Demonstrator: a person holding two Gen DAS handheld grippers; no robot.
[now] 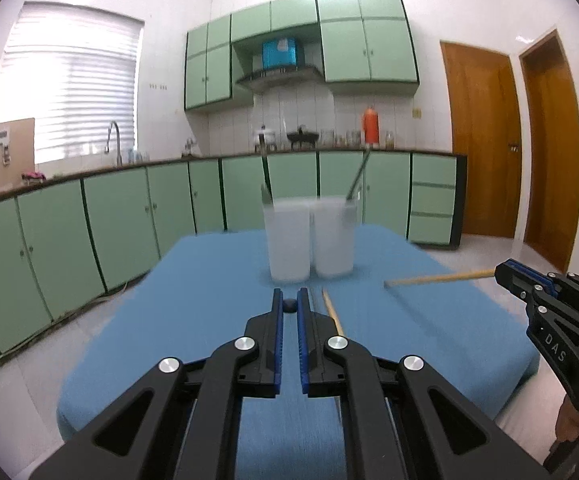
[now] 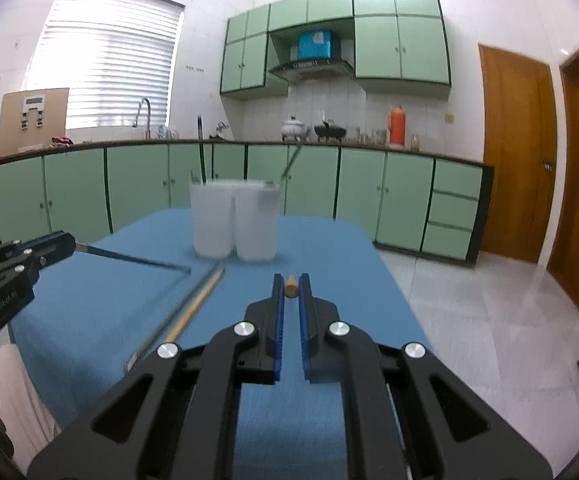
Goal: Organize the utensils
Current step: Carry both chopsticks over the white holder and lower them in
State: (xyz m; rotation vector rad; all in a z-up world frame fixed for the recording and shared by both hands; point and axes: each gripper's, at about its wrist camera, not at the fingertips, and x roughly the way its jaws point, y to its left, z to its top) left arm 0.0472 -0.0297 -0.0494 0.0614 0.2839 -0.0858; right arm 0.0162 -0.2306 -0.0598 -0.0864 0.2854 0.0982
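My left gripper (image 1: pixel 289 300) is clamped on the end of a dark chopstick (image 1: pixel 289 305), seen end-on as a small blue-black knob between the pads; in the right wrist view the same stick (image 2: pixel 137 258) runs out from that gripper at nine o'clock, off the cloth. My right gripper (image 2: pixel 290 285) is closed on a wooden chopstick (image 2: pixel 290 286), its tan end showing between the pads; in the left wrist view that stick (image 1: pixel 437 279) juts leftward from the gripper at three o'clock. Both tools sit above a blue cloth (image 1: pixel 209 320) covering the table. Just past my left tips, at one o'clock, two more sticks (image 1: pixel 331 312), one wooden and one grey, lie loose on the cloth. Farther on, at twelve o'clock, two white cups (image 1: pixel 309 240) stand touching side by side, each already holding a tall utensil. Beyond them run green cabinets (image 1: pixel 129 208), with a window at ten o'clock. The risks I judge: each stick is pinched only at its end, so it could pivot or slip; a long stick swung carelessly could tip a cup; or a stick could go into the wrong cup.
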